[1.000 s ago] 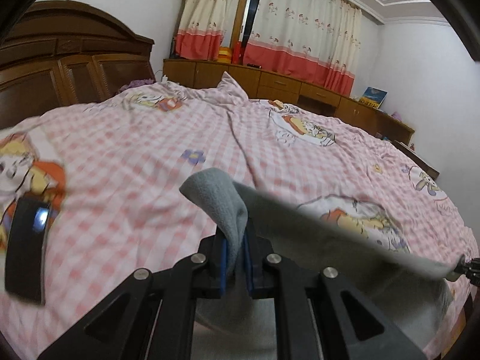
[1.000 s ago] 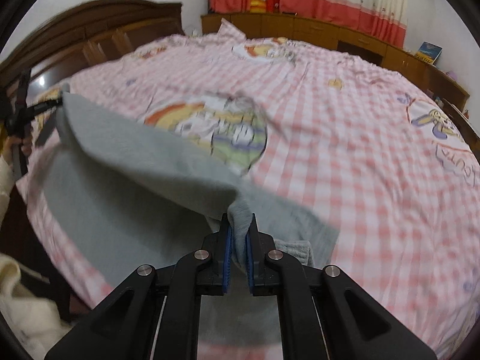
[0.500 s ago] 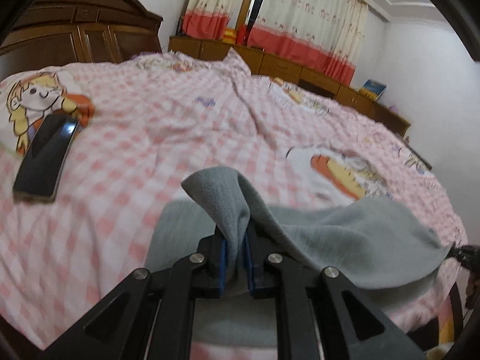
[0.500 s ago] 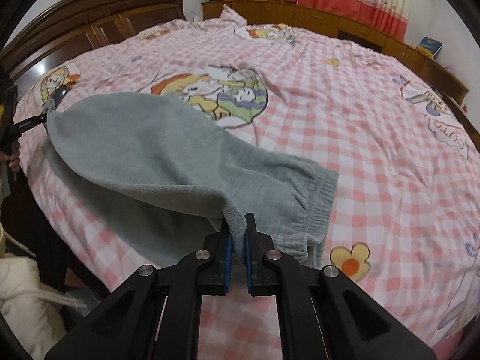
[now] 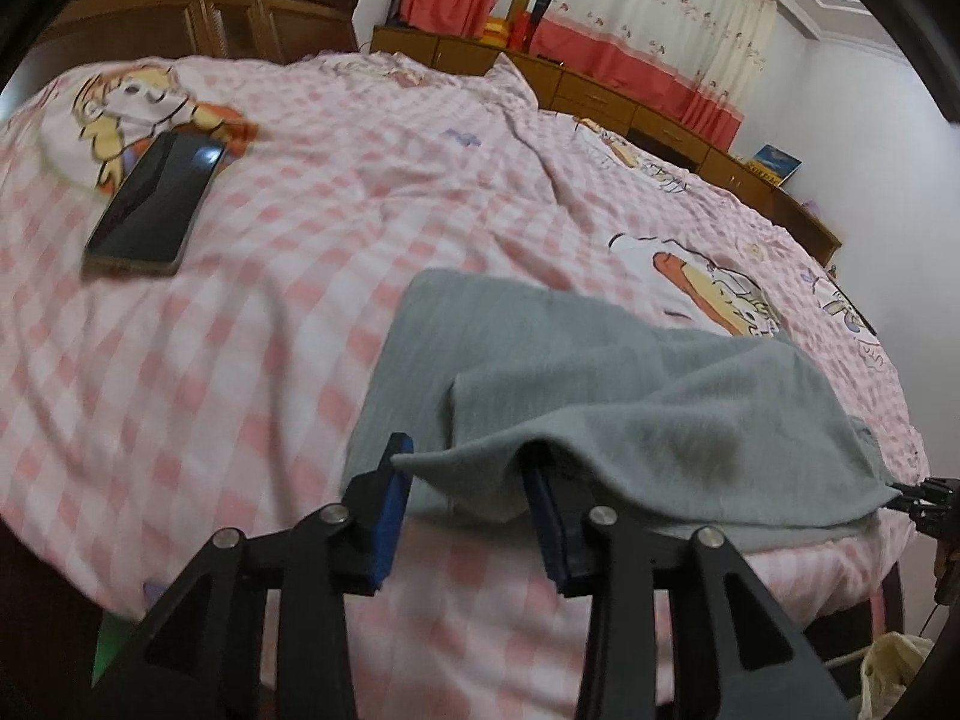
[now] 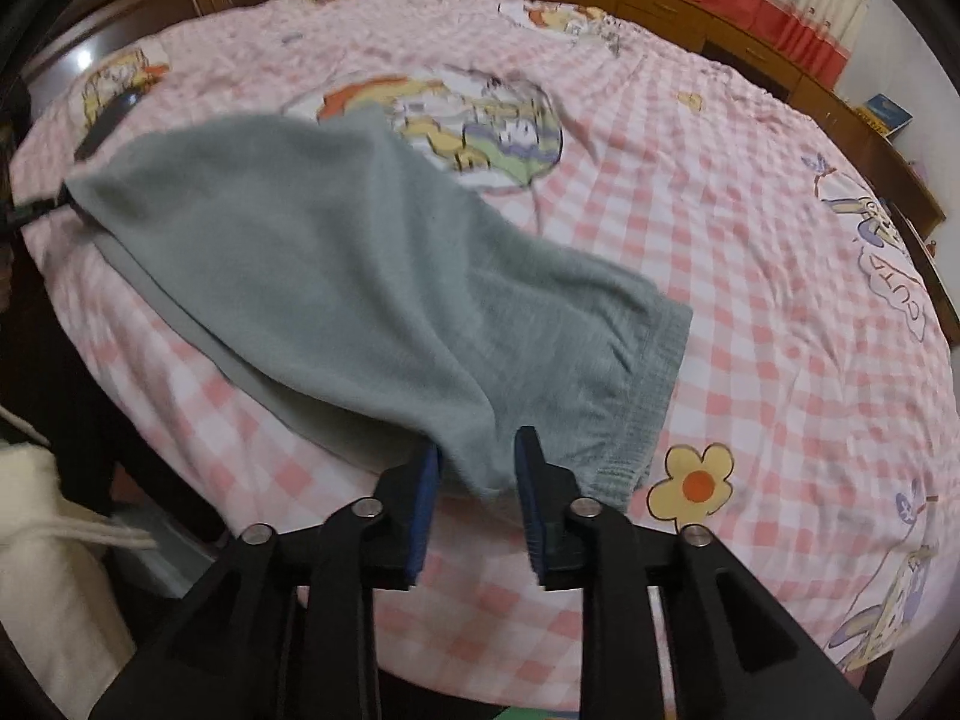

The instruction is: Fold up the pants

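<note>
Grey pants lie folded over on the pink checked bedspread near the bed's front edge. In the right wrist view the pants show their ribbed waistband at the right end. My left gripper is open, its jaws apart, with the pants' near edge draped loosely over the right fingertip. My right gripper is open too, and a fold of the pants hangs between its blue pads without being pinched.
A black phone lies on the bedspread to the left of the pants. A wooden headboard stands behind it, and low cabinets with curtains line the far wall. White cloth hangs off the bed's front left.
Both grippers lowered the pants' top layer onto the bed and opened, letting go of the cloth. The pants now lie folded over.
</note>
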